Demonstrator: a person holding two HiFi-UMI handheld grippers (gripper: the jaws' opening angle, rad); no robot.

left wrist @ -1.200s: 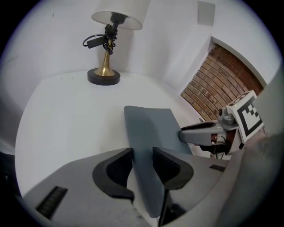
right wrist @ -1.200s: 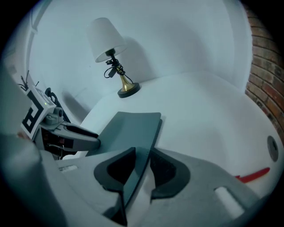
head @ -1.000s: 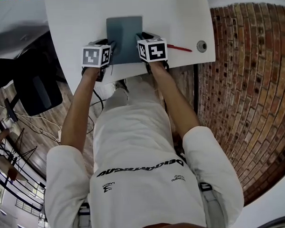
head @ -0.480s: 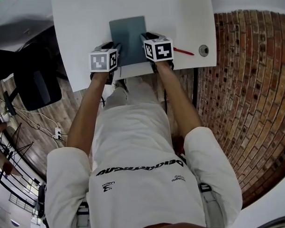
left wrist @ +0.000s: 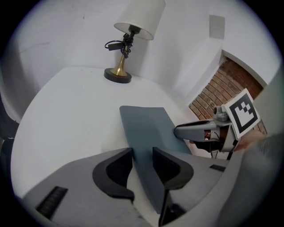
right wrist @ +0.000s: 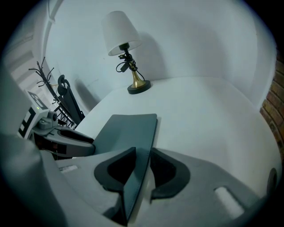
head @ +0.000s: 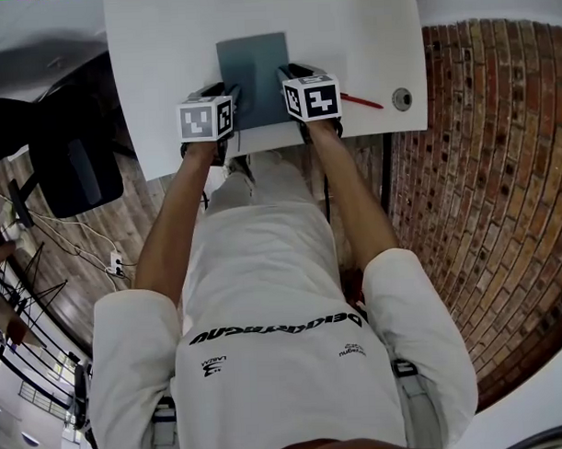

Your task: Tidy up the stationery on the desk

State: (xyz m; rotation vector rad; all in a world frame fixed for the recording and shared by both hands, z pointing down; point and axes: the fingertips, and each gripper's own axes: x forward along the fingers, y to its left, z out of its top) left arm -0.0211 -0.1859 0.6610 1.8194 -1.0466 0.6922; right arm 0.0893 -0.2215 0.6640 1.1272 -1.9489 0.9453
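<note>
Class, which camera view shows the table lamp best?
The right gripper view: the lamp stands whole, from shade to brass base. The left gripper view shows the lamp too, but the frame's top edge crops its shade. The head view misses it altogether.

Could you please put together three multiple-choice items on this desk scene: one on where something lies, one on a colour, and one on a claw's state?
1. Where on the desk does the red pen lie in the head view?
A) to the right of the notebook
B) on top of the notebook
C) at the desk's left edge

2. What colour is the notebook?
A) red
B) grey-blue
C) yellow

3. What state is the left claw in?
A) open over bare desk
B) shut on the red pen
C) shut on the notebook

Answers:
1 A, since the head view shows the pen on the white top, right of the notebook.
2 B, since every view shows a grey-blue cover.
3 C, since the left gripper view shows its jaws pressing on the notebook's near edge.
</note>
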